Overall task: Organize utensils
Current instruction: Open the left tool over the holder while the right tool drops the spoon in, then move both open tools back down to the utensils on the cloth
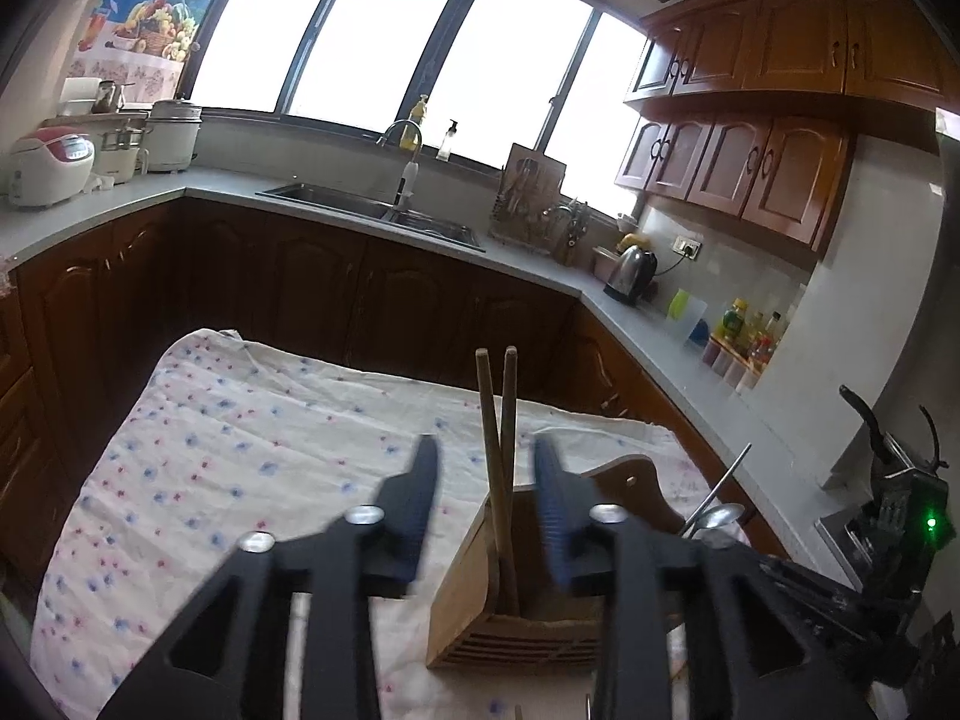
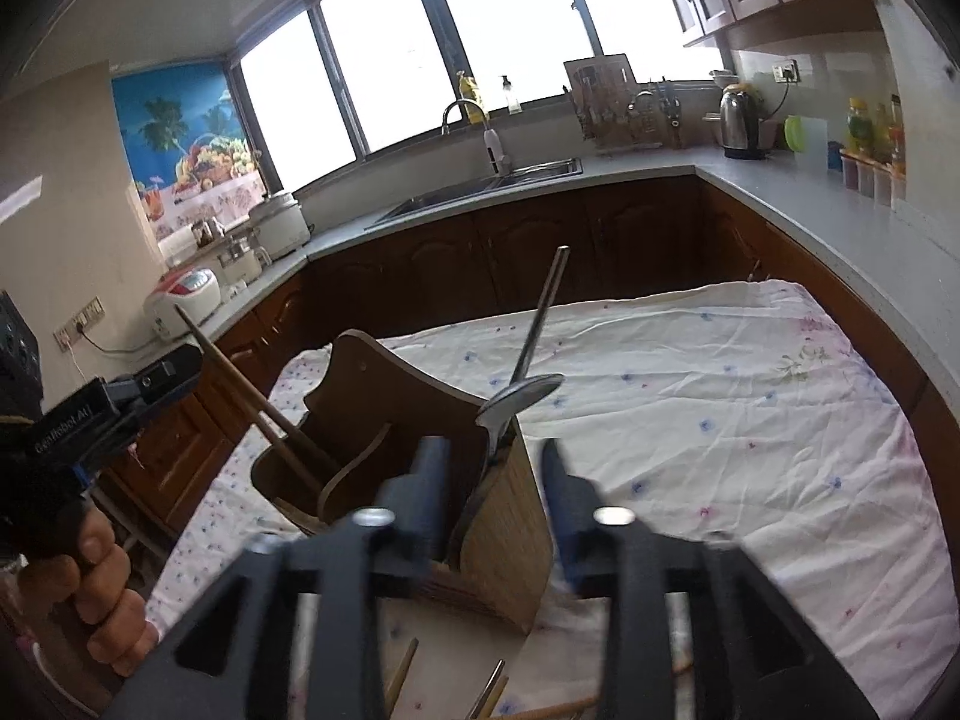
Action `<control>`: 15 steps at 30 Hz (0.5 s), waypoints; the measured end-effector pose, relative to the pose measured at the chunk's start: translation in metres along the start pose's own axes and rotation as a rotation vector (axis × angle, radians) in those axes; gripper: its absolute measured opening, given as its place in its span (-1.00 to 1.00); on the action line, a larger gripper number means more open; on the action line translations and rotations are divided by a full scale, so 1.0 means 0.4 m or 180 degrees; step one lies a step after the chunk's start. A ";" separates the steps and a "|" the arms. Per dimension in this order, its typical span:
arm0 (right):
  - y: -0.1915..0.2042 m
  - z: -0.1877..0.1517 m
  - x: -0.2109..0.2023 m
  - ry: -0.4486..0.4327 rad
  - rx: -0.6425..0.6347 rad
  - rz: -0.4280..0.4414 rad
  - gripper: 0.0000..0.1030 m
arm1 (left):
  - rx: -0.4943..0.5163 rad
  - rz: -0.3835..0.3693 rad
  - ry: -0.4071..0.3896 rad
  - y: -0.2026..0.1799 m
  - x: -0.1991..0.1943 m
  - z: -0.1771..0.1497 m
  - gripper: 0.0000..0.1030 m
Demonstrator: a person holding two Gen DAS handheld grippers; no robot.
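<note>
Both tongs apart: L tongs (image 1: pixel 486 468) by chopsticks (image 1: pixel 501 420), R tongs (image 2: pixel 495 468) over wooden holder (image 2: pixel 510 528) w/ spoon (image 2: pixel 519 399).

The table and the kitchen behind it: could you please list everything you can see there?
Utensil holder: one, wooden, on the table, between both tools.
Chopsticks: two, brown, upright in the holder's left compartment.
Spoons: two, metal, in the right compartment, one bowl-up.
Tablecloth: one, white with blue and pink flowers, covering the table.
Loose utensils: a few, near table edge, partly hidden.
Sink: one, steel, under the window.
Kettle: one, steel, right counter.
Rice cooker: one, white and red, left counter.
Left tool: black, open.
Right tool: black, open.
</note>
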State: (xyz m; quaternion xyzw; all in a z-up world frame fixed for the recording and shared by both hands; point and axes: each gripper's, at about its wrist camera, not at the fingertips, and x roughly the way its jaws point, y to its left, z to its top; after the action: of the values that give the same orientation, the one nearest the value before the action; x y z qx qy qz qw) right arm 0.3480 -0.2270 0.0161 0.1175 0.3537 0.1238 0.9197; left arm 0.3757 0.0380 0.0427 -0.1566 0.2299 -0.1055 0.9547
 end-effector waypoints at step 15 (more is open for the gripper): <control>-0.059 -0.140 -0.166 -0.0047 0.0457 -0.0010 0.78 | -0.0050 0.0195 0.0134 0.010 -0.185 -0.099 0.68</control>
State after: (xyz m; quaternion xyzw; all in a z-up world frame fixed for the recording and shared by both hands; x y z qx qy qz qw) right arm 0.2656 -0.2624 0.0097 0.1835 0.3550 0.0957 0.9117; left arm 0.2929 0.0521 0.0378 -0.1547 0.2555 -0.0778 0.9512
